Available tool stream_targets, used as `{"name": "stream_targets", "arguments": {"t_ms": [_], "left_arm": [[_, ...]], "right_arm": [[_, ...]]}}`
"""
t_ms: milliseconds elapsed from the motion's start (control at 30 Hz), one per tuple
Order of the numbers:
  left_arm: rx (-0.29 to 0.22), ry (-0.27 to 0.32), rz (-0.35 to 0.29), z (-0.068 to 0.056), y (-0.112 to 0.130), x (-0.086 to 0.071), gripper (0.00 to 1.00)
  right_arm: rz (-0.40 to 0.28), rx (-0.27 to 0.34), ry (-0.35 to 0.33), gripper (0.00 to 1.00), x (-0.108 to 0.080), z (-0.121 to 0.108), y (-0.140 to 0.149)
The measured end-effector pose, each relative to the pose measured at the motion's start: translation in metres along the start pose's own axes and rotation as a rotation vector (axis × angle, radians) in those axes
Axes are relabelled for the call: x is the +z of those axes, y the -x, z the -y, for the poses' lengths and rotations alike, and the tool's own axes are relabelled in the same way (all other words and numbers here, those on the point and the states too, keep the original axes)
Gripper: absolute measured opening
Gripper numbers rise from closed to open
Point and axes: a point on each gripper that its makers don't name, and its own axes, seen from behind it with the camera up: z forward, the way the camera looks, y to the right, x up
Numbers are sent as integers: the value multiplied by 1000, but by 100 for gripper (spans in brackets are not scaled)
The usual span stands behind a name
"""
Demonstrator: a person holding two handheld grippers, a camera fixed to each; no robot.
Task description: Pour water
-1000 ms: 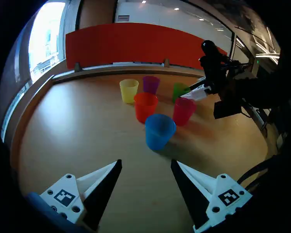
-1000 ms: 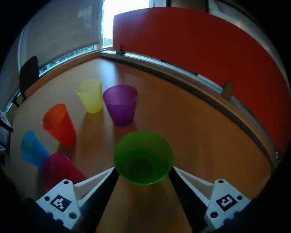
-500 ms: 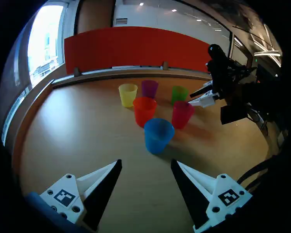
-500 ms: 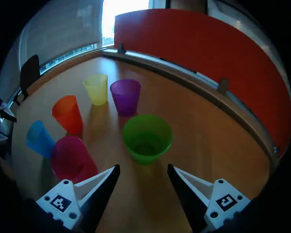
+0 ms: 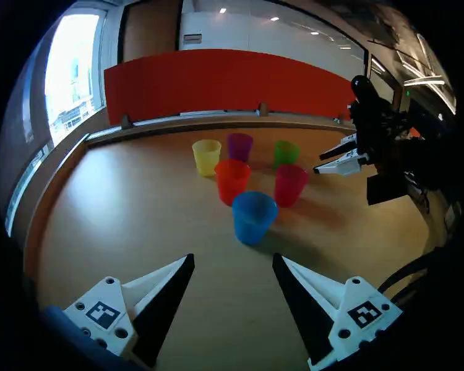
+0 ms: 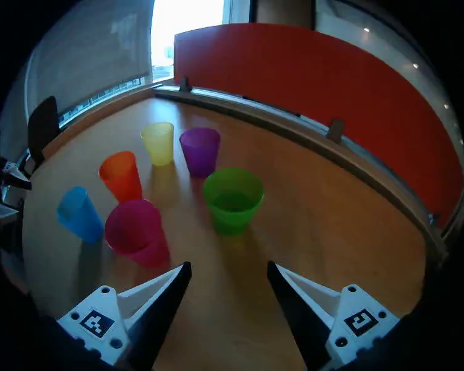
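Left gripper (image 5: 232, 256): fingers spread wide with nothing between them, hanging over the bare wooden table (image 5: 108, 204).
Right gripper (image 6: 229, 264): also wide open and holding nothing. In the left gripper view it hangs off at about 2 o'clock, beyond the cluster.
Blue cup (image 5: 253, 216): nearest the left gripper, dead ahead at 12 o'clock, well clear of the fingertips.
Orange cup (image 5: 232, 180): just behind the blue one, at its 11 o'clock.
Pink cup (image 5: 289, 184): at the blue one's 1 o'clock, beside the orange.
Back row: yellow cup (image 5: 206, 156), purple cup (image 5: 239, 147) and green cup (image 5: 285, 153), running from 11 to 1 o'clock.
Right gripper's outlook: the green cup stands at 12 o'clock, near but apart. The pink one is at 10 o'clock.
Grouping: all six stand upright, bunched mid-table.
Water: I can't tell whether any cup holds some.
Red partition (image 5: 232, 77): runs along the table's far edge.
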Motion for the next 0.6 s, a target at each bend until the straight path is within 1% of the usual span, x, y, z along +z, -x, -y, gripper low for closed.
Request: {"name": "stream_targets", "arguments": {"t_ms": [167, 400, 600], "left_arm": [[5, -12, -13, 8, -5, -7, 94], [11, -31, -35, 23, -14, -15, 94], [24, -41, -54, 35, -20, -22, 94]], "right_arm": [[-20, 27, 27, 95, -21, 4, 4], [-33, 68, 75, 95, -51, 9, 14], [-66, 90, 123, 95, -82, 16, 16]]}}
